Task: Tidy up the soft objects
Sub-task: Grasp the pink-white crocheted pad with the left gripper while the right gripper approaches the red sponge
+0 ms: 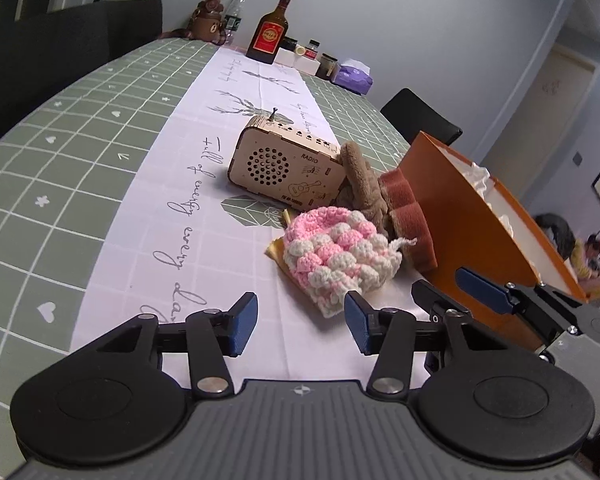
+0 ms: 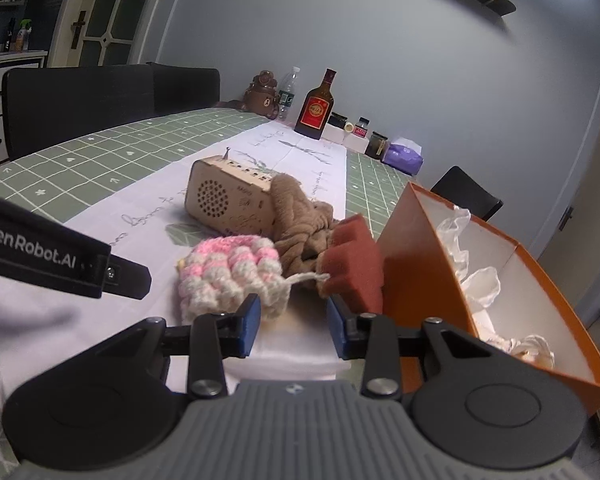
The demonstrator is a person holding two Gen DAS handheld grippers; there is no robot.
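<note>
I held the left claw (image 1: 302,326) part open and empty, just short of the pink-and-white crochet piece (image 1: 336,256) on the tabletop (image 1: 80,152). The right claw (image 2: 293,326) stood narrower, also empty. Brown plush (image 1: 364,184), red sponge (image 2: 354,264) and orange box (image 2: 420,280) lay beyond.

Orange box (image 2: 420,280) cut off by right edge in left view; bottle label (image 1: 269,35) illegible.

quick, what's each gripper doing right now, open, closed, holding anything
Left gripper: open, holding nothing; the pink and white crochet piece lies just beyond its fingertips.
Right gripper: open, holding nothing.
</note>
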